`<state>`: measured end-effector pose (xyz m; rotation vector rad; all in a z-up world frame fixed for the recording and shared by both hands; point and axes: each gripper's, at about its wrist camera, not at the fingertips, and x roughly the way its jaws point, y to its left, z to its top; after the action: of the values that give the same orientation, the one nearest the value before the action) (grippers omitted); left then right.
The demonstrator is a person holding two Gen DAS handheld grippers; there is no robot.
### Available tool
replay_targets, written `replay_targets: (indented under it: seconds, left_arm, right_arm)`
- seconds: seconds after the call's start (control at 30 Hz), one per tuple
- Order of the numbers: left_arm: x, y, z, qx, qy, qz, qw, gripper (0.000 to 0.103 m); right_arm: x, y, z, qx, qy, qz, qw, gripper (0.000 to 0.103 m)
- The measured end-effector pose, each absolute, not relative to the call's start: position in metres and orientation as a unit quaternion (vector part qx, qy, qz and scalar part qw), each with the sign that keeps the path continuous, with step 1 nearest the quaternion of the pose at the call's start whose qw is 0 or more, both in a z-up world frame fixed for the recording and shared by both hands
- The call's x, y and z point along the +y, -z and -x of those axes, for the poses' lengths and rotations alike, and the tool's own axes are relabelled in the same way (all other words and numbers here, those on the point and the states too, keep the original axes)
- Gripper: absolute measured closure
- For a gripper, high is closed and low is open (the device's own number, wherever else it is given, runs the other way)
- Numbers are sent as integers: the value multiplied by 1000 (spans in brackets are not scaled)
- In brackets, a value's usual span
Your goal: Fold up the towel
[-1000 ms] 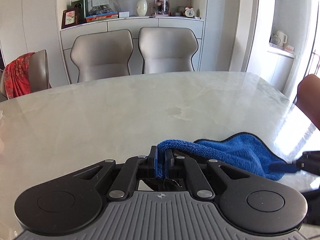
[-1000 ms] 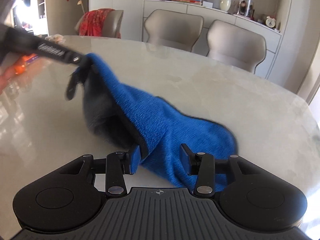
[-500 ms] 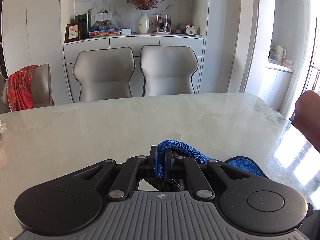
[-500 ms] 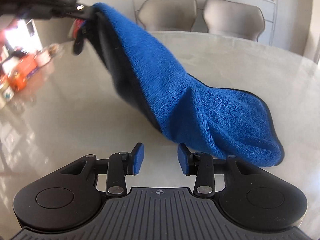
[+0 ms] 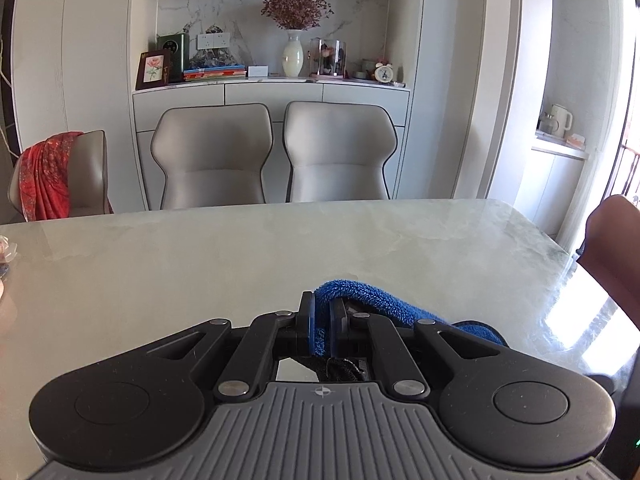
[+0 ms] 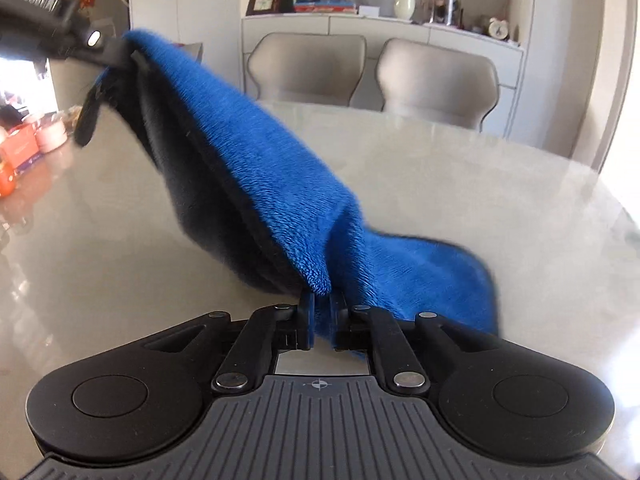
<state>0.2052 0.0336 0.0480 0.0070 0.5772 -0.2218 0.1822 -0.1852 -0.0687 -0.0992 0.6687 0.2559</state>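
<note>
both grippers clamped on the blue towel (image 6: 280, 184): left gripper (image 5: 323, 330) pinches one corner held high, right gripper (image 6: 323, 320) pinches the near edge low. far end drapes on the marble table (image 6: 460, 168). prob next: lift right to match left, keep edge taut & level, then lay over evenly.
</note>
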Motion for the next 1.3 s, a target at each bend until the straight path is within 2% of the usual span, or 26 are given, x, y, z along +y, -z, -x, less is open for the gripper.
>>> replay_targets:
  seconds: [0.3, 0.37, 0.47, 0.6, 0.67, 0.77, 0.83, 0.9, 1.3]
  left_arm:
    - [36, -69, -176, 266, 140, -6, 954, 97]
    - [34, -67, -171, 271, 148, -12, 951, 97]
    - [30, -55, -173, 290, 151, -18, 945, 97]
    - [27, -27, -179, 328, 150, -20, 932, 97]
    - [25, -12, -181, 346, 147, -22, 926, 97]
    - [27, -1, -184, 361, 144, -21, 921, 97]
    - [29, 4, -185, 367, 141, -21, 919, 97]
    - [32, 8, -187, 373, 137, -21, 918, 97]
    - [37, 5, -192, 371, 127, -15, 920, 96]
  right_arm:
    - [-237, -33, -156, 224, -108, 96, 964, 96]
    - [-242, -37, -159, 229, -110, 111, 961, 96]
    - [-242, -25, -179, 281, -130, 153, 939, 95]
    - [-231, 33, -196, 372, -146, 197, 895, 93]
    - [-226, 55, -196, 394, -144, 208, 884, 93]
    - [-227, 71, -190, 404, -137, 199, 882, 89]
    - [-229, 74, -189, 401, -131, 199, 884, 75]
    - [-232, 77, -185, 395, -123, 204, 888, 70]
    - [-228, 92, -145, 406, -119, 248, 872, 69]
